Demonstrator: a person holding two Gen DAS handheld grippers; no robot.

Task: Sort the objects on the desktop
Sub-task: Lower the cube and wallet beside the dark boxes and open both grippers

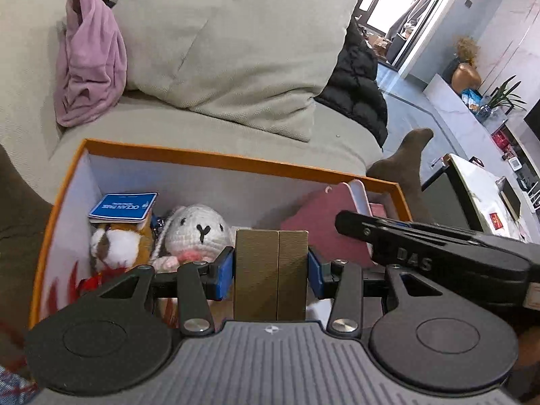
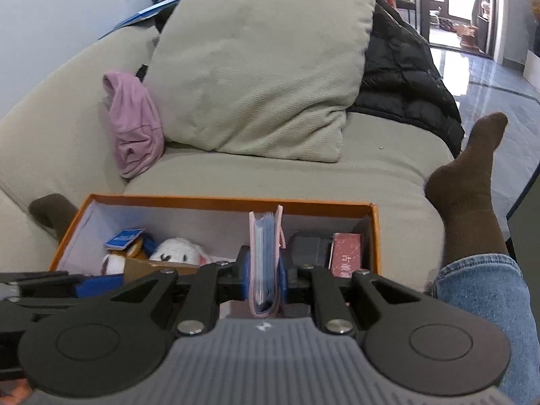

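Orange-rimmed box on a grey sofa, directly beyond both grippers. Left gripper clamps an upright olive-gold box between its blue pads, above the box's near edge. Right gripper pinches a pink card wallet standing on edge. White knitted rabbit lies inside, ahead-left of the left gripper.

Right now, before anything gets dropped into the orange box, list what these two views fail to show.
- Floor of the orange box: hidden in both views by the tools and what they hold.
- Brown box in the left tool: its lower end is behind the tool body, left view.
- Pink card holder in the right tool: cards too small to read, right view.
- Dark red book: cut off by the right tool.
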